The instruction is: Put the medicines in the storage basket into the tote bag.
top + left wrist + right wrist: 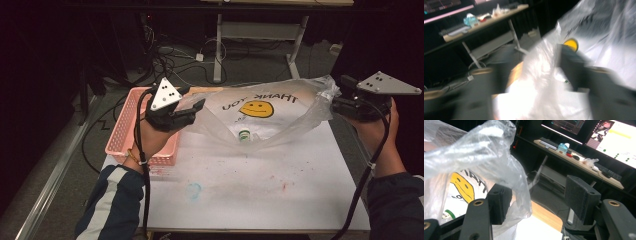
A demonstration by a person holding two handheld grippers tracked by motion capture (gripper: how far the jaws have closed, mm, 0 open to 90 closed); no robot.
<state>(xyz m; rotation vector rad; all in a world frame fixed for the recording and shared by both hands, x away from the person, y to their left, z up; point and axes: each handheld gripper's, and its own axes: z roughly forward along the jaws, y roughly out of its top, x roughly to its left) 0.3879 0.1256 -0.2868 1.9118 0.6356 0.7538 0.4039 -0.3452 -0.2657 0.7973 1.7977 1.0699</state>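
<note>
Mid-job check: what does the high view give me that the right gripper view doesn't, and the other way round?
High view: the pink basket, the left claw at the left edge of the bag, and a blue stain on the table. Right gripper view: monitors and a desk behind, and the right claw with its pads standing apart, film draped over one. Both: the clear bag with its yellow smiley.
</note>
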